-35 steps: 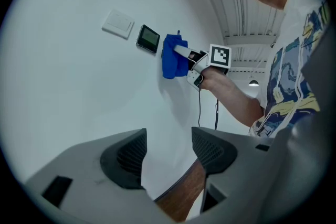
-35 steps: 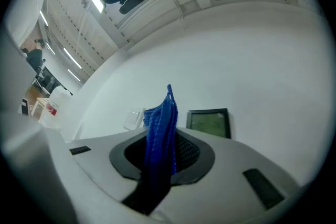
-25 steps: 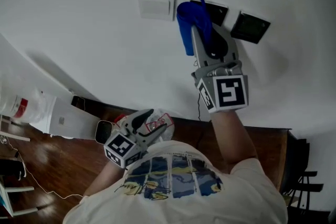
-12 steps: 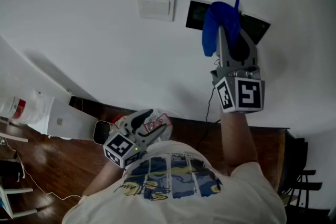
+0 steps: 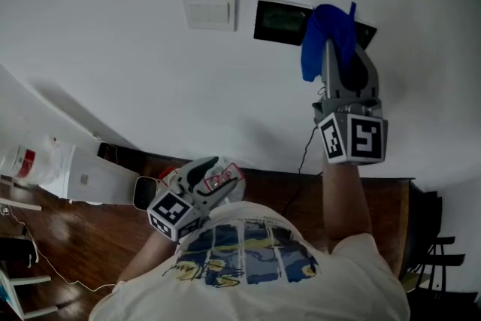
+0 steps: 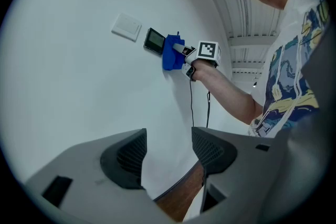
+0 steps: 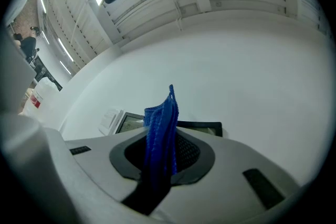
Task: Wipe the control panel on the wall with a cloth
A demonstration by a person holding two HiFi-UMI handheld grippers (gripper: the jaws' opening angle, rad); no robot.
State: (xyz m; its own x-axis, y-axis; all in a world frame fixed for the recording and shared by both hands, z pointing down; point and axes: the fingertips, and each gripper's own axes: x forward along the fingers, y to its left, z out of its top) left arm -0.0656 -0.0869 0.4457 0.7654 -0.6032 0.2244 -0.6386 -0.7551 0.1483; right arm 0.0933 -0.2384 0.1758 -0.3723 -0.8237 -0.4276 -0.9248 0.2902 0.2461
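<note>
Two dark control panels are mounted side by side on the white wall. The left panel is uncovered. The right panel is mostly behind a blue cloth. My right gripper is shut on that cloth and holds it up against the wall at the right panel. My left gripper hangs low by the person's chest, open, with nothing between its jaws.
A white switch plate sits left of the panels. A thin black cable hangs down the wall below the right arm. Dark wooden furniture runs along the wall's base, with a white box at the left.
My right gripper has carried the blue cloth to the right, off the left panel and onto the right one. The left gripper has stayed low and open.
</note>
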